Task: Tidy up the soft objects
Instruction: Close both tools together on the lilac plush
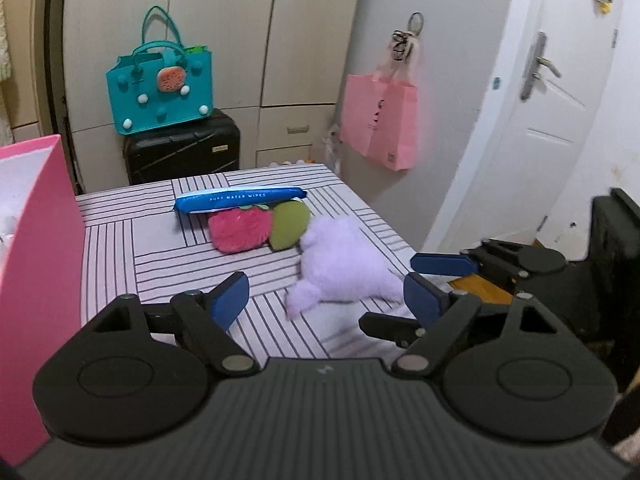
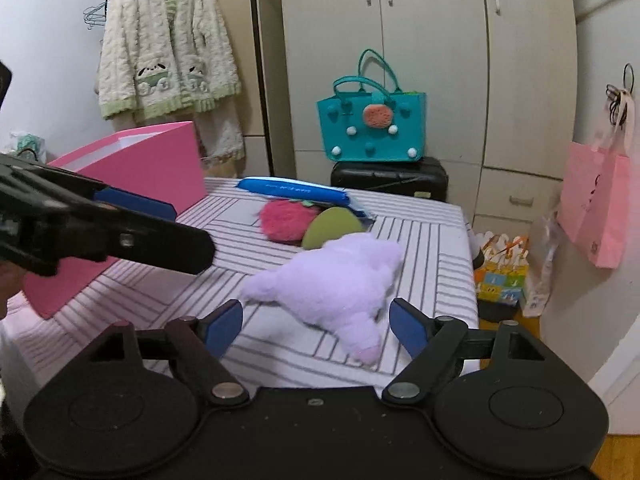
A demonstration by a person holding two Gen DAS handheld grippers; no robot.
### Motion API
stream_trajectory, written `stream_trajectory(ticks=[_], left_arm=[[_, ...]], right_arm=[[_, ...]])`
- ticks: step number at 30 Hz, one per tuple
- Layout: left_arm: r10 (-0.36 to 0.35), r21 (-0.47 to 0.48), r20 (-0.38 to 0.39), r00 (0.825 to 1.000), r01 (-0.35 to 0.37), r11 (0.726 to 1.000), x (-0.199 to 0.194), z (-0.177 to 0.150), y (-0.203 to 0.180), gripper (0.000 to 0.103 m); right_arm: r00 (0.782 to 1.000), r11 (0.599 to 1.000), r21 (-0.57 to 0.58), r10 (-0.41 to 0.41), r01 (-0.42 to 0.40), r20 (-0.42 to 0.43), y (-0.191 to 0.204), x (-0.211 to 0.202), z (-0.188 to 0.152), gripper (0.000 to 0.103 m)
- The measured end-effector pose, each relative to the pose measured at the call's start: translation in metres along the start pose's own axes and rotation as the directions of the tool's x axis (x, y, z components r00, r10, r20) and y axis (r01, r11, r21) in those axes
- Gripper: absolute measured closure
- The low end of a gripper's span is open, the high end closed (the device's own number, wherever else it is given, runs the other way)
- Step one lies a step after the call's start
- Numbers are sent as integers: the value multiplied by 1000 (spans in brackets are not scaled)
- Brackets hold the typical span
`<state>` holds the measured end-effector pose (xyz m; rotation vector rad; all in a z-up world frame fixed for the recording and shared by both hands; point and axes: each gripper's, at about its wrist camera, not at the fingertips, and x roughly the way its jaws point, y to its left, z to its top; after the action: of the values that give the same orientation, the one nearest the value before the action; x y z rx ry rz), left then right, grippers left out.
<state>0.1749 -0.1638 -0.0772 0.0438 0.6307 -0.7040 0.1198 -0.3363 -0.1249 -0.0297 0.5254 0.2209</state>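
Ahead of both jaws, released: purple plush (image 2: 340, 288) on striped table (image 2: 440, 240).

A small room, evenly lit, with a tall cream wardrobe (image 2: 432, 60) filling the far wall, drawers (image 2: 520, 196) low on its right side. In front of it sits a black suitcase (image 2: 388, 178) with a teal felt tote bag (image 2: 372, 128) standing on top. A fluffy cream cardigan (image 2: 168, 44) hangs on the pale wall to the left. To the right, a pink paper bag (image 1: 380, 120) dangles from a hook on a grey panel, beside a white door (image 1: 560, 100) with a silver lever handle (image 1: 540, 66). Wooden floor (image 2: 620, 452) shows low at the right.
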Motion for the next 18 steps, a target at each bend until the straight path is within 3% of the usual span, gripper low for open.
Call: stream_trajectory(ticks=[7, 10, 18], left_arm=[[-47, -100, -35, 998, 43, 994, 39, -2, 5, 19], [-38, -95, -37, 999, 35, 995, 50, -6, 3, 20], [-54, -122, -30, 998, 49, 991, 67, -9, 4, 23]], right_arm=[[999, 998, -50, -26, 24, -43, -4, 22, 0, 16], [998, 998, -63, -30, 26, -59, -6, 27, 2, 16], [996, 1000, 24, 15, -12, -93, -13, 36, 1, 20]])
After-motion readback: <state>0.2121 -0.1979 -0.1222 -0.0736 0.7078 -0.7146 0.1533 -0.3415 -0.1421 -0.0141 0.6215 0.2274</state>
